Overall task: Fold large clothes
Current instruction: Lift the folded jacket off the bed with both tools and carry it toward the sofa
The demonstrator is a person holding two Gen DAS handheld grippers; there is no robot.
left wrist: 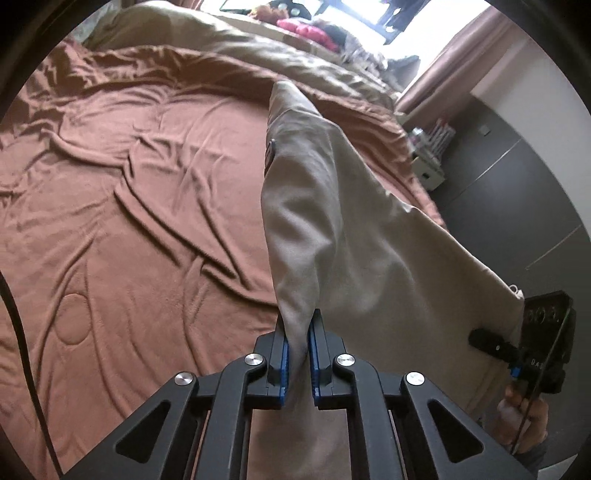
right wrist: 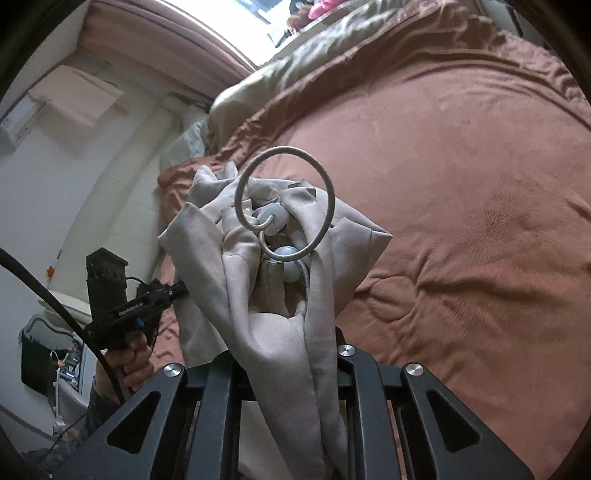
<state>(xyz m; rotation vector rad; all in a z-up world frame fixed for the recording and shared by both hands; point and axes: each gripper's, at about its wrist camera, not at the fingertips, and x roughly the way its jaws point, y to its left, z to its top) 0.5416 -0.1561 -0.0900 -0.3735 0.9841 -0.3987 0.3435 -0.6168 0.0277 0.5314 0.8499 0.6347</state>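
Observation:
A large beige garment (left wrist: 332,206) hangs in the air above a bed with a rust-brown blanket (left wrist: 129,192). My left gripper (left wrist: 299,354) is shut on a bunched edge of the garment between its blue pads. In the right wrist view the garment (right wrist: 280,332) drapes over my right gripper (right wrist: 288,365), whose fingertips are hidden under the cloth. A grey drawstring cord loops in a ring (right wrist: 288,199) with round toggles (right wrist: 286,256) above the bunched fabric. The right gripper's body (left wrist: 532,347) shows at the garment's far edge in the left wrist view; the left gripper's body (right wrist: 129,306) shows in the right wrist view.
A tan duvet (left wrist: 229,44) lies at the head of the bed. Pink items (left wrist: 306,29) sit by the bright window. A curtain (left wrist: 461,62) and a dark floor (left wrist: 509,192) lie to the right of the bed. A white wall (right wrist: 74,166) lies beside the bed.

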